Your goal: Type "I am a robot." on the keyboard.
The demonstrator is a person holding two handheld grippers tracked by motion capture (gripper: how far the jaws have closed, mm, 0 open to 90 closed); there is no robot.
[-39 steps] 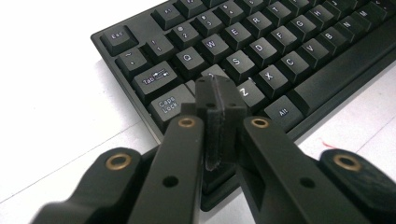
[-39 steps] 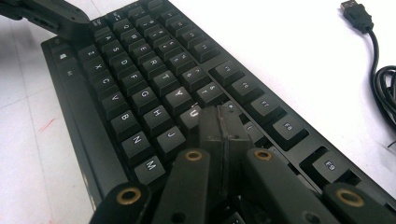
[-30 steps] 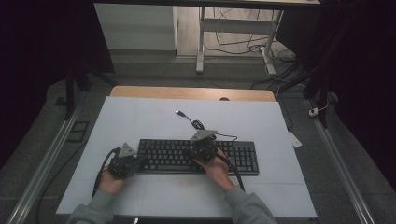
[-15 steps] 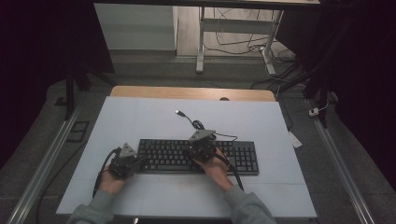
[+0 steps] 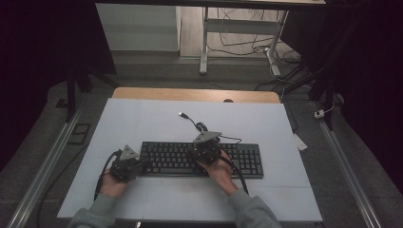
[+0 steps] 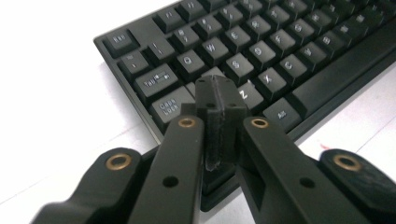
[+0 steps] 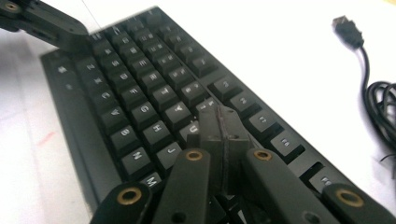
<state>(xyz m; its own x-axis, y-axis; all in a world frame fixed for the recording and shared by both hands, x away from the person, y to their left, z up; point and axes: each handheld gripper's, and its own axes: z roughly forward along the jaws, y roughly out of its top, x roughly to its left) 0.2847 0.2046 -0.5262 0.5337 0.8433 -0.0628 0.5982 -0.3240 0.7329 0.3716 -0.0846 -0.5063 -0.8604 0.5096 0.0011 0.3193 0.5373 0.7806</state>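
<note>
Plenty of open counter on the far left and along the far edge, so a gripper can sweep there freely. The keyboard blocks the middle near strip, and its coiled cable with the USB plug clutters the spot just beyond it. Right of the keyboard is bare.

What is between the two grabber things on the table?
In the high view, the left half of the black keyboard lies between the left hand-held gripper and the right hand-held gripper: rows of black keys, nothing else on them.
</note>
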